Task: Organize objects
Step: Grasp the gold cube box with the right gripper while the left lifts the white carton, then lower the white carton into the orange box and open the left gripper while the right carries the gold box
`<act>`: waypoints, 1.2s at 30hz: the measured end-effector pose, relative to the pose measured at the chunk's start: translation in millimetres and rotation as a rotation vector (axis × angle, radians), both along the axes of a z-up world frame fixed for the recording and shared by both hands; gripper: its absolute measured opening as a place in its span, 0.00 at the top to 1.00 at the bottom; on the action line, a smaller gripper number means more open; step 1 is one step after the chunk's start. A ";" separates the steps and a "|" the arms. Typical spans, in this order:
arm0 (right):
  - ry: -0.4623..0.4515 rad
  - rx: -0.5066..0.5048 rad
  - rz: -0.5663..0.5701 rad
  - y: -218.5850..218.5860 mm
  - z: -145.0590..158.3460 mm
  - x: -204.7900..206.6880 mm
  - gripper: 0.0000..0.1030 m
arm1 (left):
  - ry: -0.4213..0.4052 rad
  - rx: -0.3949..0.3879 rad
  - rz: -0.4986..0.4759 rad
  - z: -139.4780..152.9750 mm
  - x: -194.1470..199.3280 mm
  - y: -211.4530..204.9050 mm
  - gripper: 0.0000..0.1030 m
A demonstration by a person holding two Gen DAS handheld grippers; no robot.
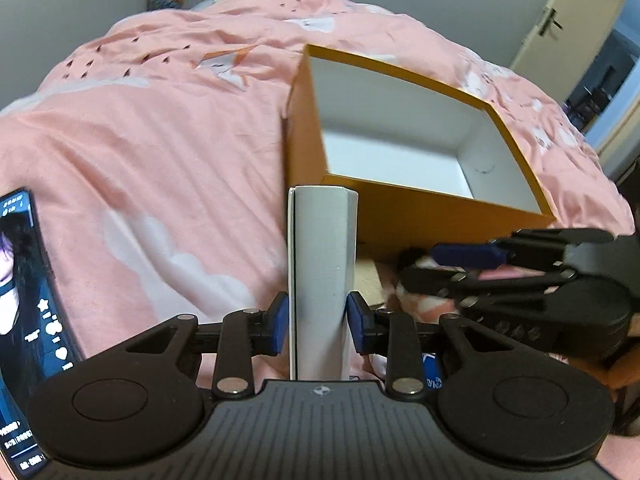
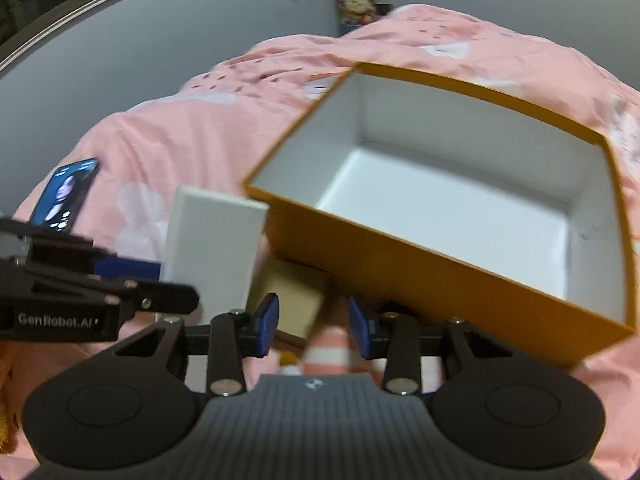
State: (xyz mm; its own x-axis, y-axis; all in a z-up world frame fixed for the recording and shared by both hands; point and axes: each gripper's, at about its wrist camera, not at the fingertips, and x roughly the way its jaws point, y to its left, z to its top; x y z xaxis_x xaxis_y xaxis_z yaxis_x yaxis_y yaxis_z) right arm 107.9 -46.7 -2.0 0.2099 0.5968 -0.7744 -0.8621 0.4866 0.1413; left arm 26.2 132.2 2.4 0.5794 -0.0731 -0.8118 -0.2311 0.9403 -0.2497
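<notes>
Pink cloud-print bedspread (image 1: 160,140) under grey walls (image 2: 180,60).

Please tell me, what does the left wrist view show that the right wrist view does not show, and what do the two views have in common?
Only the left wrist view shows the door at the upper right and the left tool clamped on the narrow edges of the white box.

Only the right wrist view shows the broad white face of that box and the right tool over a pink striped item, whose grip is unclear.

Both show the empty orange box, the pink bedcover, the lit phone and the brown cardboard piece.
</notes>
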 end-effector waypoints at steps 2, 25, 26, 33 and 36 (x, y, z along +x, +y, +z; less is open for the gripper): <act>0.023 -0.037 0.019 14.6 -7.9 1.5 0.55 | 0.007 0.002 0.025 -2.6 0.9 3.4 0.66; 0.147 -0.167 0.001 68.1 -68.7 19.2 0.29 | 0.111 0.002 0.148 -35.8 31.0 27.8 0.66; 0.147 -0.163 0.002 67.5 -69.5 19.2 0.29 | 0.123 -0.002 0.147 -38.6 31.6 26.8 0.66; 0.138 -0.112 0.008 56.0 -54.2 16.4 0.32 | 0.063 0.060 0.126 -21.4 20.0 12.1 0.67; 0.111 -0.065 0.034 45.0 -33.4 11.0 0.33 | 0.023 0.081 0.112 -4.2 11.9 5.7 0.68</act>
